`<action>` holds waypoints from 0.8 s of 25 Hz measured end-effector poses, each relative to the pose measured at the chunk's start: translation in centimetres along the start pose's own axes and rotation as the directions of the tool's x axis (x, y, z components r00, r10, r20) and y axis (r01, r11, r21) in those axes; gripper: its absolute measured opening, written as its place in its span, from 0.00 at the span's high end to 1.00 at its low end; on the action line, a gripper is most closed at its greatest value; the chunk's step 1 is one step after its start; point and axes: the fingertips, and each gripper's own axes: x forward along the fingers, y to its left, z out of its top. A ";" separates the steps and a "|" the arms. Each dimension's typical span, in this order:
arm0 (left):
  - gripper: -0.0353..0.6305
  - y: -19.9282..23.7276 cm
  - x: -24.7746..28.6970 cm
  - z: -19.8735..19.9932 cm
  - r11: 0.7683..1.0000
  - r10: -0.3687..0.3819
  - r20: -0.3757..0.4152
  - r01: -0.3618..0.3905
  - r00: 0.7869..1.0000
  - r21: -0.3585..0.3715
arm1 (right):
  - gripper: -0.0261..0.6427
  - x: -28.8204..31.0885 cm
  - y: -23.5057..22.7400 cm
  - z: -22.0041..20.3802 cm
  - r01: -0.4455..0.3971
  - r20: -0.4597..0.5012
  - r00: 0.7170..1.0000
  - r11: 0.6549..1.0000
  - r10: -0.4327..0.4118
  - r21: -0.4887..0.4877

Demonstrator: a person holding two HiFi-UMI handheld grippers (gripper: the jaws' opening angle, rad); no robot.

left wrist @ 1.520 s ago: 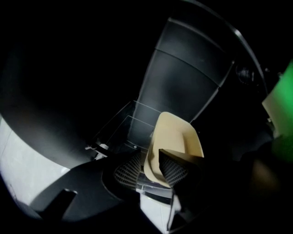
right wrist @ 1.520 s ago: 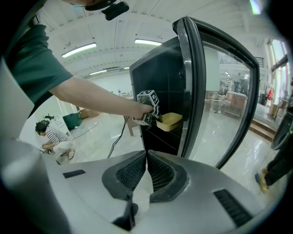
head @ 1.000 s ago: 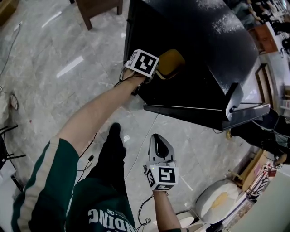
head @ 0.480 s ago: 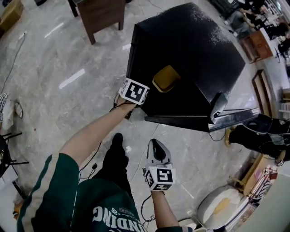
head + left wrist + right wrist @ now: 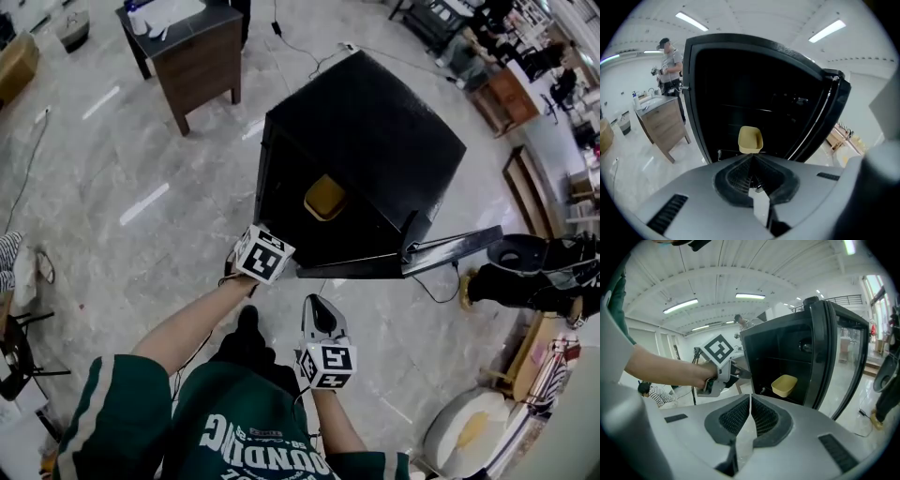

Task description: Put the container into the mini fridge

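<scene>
The yellow container (image 5: pixel 324 197) stands on the floor of the open black mini fridge (image 5: pixel 375 122), free of both grippers. It also shows ahead of my left gripper (image 5: pixel 752 158), as the container (image 5: pixel 750 139) inside the dark cabinet. That gripper is shut and empty, a short way in front of the fridge opening; its marker cube (image 5: pixel 263 255) sits at the fridge's lower left corner. My right gripper (image 5: pixel 322 305) is shut and empty, lower and nearer my body. From it I see the container (image 5: pixel 784 385), the left gripper (image 5: pixel 746 375) and the glass door (image 5: pixel 829 352) swung open to the right.
The fridge door (image 5: pixel 441 251) juts out to the right at floor level. A wooden side table (image 5: pixel 192 56) stands behind and to the left. A cable (image 5: pixel 441 291) runs from the fridge. A white round object (image 5: pixel 459 427) and a rack (image 5: pixel 544 375) sit at lower right. A person (image 5: pixel 670 61) stands by the table.
My left gripper let go of the container, shut, and drew back out of the fridge towards me. The container stays inside. My right gripper rose slightly.
</scene>
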 end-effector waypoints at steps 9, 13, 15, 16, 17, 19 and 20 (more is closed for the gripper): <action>0.93 -2.4 -6.0 1.9 0.995 -0.059 0.118 0.048 0.991 0.092 | 0.91 -2.5 -0.5 5.7 -0.004 0.119 0.993 1.000 0.002 0.012; 0.93 -3.7 -7.6 3.0 0.985 -0.101 0.184 0.072 0.978 0.157 | 0.91 -3.2 -1.1 7.0 -0.009 0.154 0.988 0.999 0.014 -0.033; 0.93 -4.6 -8.1 3.6 0.979 -0.118 0.210 0.078 0.970 0.190 | 0.91 -3.7 -1.9 7.3 -0.001 0.163 0.987 0.999 0.008 -0.043; 0.93 -5.1 -8.4 3.8 0.977 -0.125 0.216 0.082 0.968 0.199 | 0.91 -4.1 -2.3 7.4 0.004 0.166 0.986 0.999 0.003 -0.044; 0.93 -5.6 -8.8 3.9 0.975 -0.132 0.220 0.087 0.967 0.203 | 0.91 -4.5 -2.6 7.6 0.008 0.172 0.985 0.999 0.000 -0.044; 0.93 -6.5 -9.8 4.3 0.974 -0.140 0.228 0.092 0.964 0.208 | 0.91 -5.5 -3.2 8.1 0.014 0.192 0.981 0.999 -0.007 -0.036; 0.93 -6.9 -10.2 4.6 0.973 -0.145 0.239 0.094 0.960 0.212 | 0.91 -5.9 -3.5 8.4 0.017 0.204 0.979 0.999 -0.010 -0.029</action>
